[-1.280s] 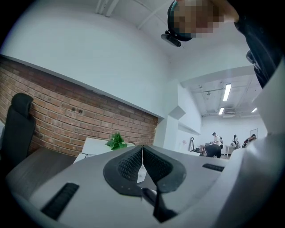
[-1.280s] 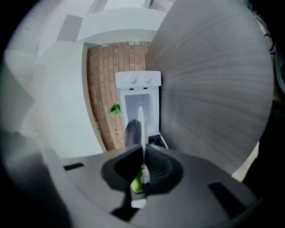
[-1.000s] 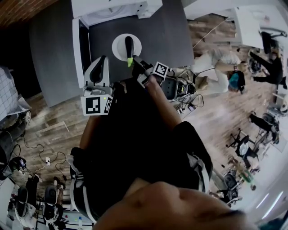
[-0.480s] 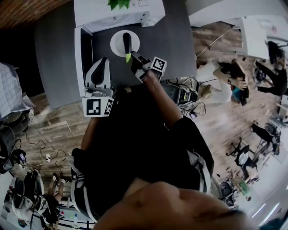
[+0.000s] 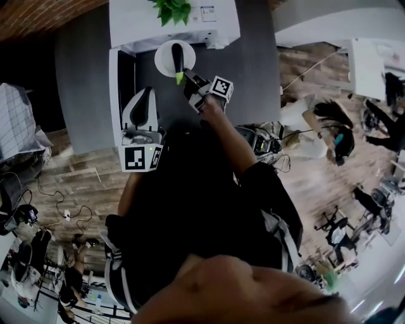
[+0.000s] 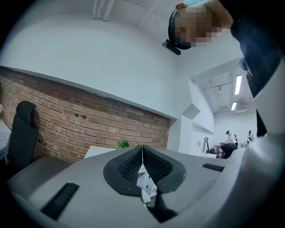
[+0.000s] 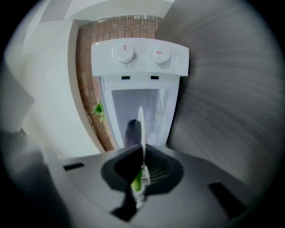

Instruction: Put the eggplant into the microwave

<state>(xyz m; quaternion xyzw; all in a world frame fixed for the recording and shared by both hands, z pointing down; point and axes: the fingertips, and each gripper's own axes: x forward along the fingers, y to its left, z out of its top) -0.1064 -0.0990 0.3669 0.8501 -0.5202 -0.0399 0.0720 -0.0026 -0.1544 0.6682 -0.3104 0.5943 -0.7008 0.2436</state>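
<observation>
A dark purple eggplant (image 5: 178, 60) with a green stem lies on a small white plate (image 5: 163, 58). My right gripper (image 5: 188, 81) is shut on the plate's near rim and holds it at the front of the white microwave (image 5: 190, 25). The microwave's door (image 5: 114, 88) stands open to the left. In the right gripper view the plate (image 7: 141, 122) shows edge-on between the jaws of the right gripper (image 7: 142, 164). There the eggplant (image 7: 132, 132) lies against it, before the microwave's opening (image 7: 153, 111). My left gripper (image 5: 146, 95) hangs shut and empty beside the door; its pads (image 6: 129, 162) meet.
The microwave stands at the far end of a dark grey table (image 5: 82, 76), with a potted plant (image 5: 172, 9) on top. Its two knobs (image 7: 142, 54) show in the right gripper view. Cables and gear (image 5: 259, 142) lie on the wood floor at the right.
Both grippers have moved forward toward the microwave. The plate with the eggplant now sits at its front edge, and more of the microwave's top shows.
</observation>
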